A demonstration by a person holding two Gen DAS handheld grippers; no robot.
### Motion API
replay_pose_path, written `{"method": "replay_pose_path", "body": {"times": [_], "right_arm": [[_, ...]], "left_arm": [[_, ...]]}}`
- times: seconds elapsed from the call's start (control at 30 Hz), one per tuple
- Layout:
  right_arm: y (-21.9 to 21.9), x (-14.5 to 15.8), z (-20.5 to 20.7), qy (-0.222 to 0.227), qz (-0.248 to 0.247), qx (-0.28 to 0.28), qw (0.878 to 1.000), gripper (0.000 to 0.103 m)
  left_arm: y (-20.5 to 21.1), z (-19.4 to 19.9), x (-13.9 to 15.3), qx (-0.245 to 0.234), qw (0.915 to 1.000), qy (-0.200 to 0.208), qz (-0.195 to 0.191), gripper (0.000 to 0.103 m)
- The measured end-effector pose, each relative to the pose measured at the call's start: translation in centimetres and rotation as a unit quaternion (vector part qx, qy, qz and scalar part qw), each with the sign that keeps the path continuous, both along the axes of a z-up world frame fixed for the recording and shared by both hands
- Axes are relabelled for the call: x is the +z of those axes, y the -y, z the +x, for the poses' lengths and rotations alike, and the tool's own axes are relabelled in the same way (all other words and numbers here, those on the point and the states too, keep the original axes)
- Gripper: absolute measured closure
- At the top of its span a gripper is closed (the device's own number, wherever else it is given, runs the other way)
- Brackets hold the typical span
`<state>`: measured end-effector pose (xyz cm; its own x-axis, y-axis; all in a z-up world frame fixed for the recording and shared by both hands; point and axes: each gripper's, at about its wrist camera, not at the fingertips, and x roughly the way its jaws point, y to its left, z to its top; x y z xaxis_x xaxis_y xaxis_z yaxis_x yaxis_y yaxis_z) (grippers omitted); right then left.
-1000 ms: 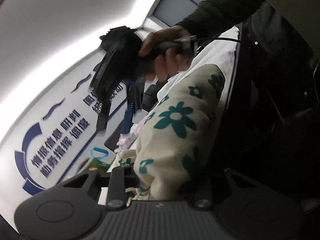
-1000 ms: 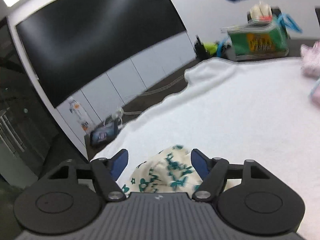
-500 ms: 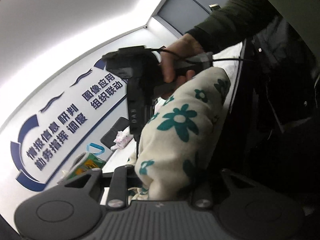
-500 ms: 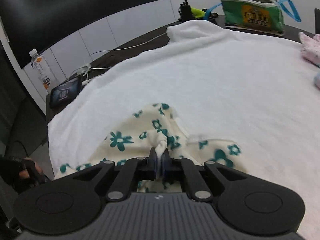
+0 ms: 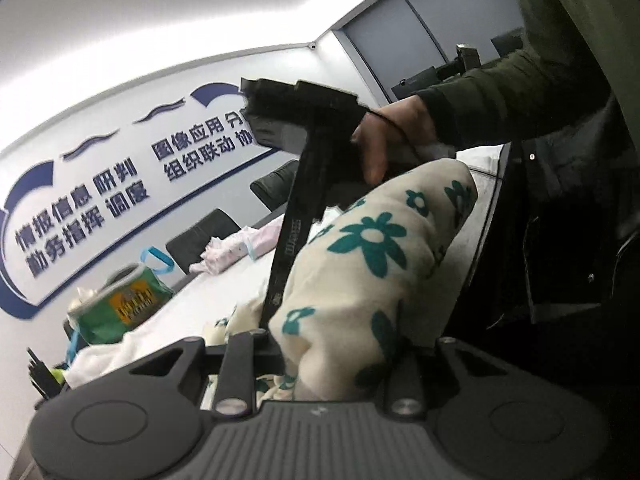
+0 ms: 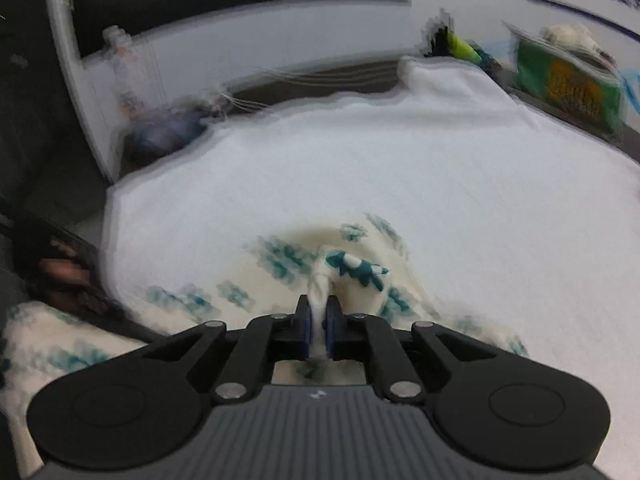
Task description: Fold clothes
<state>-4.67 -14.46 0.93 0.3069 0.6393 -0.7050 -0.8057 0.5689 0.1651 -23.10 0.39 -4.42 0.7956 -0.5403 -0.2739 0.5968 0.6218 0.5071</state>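
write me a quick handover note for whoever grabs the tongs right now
Right tongs: shut on a pinched fold of the floral garment, just above the white towel.
Left tongs: shut on a thick bunch of the same garment, lifted off the towel.
Done: both grips are on.
Left: no fold shows yet; spread it flat, then fold.
Pink clothes wait at the far edge.

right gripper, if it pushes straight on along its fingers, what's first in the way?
The right gripper is already shut on a pinch of the floral garment, so more of that cloth comes first. Just past it lies the white towel covering the table. Depth is unclear in this blurred view.
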Motion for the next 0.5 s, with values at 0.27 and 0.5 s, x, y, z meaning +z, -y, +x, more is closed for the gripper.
{"method": "replay_pose_path", "body": {"times": [0.27, 0.5], "right_arm": [[6.0, 4.6, -1.9, 0.055, 0.055, -0.089, 0.993, 0.093], [1.3, 1.6, -0.5, 0.007, 0.05, 0.0, 0.999, 0.094]], "left_arm": [[-0.3, 0.4, 0.5, -0.008, 0.9997, -0.016, -0.018, 0.078], [-0.7, 0.8, 1.2, 0.0, 0.9982, -0.047, -0.036, 0.078]]}}
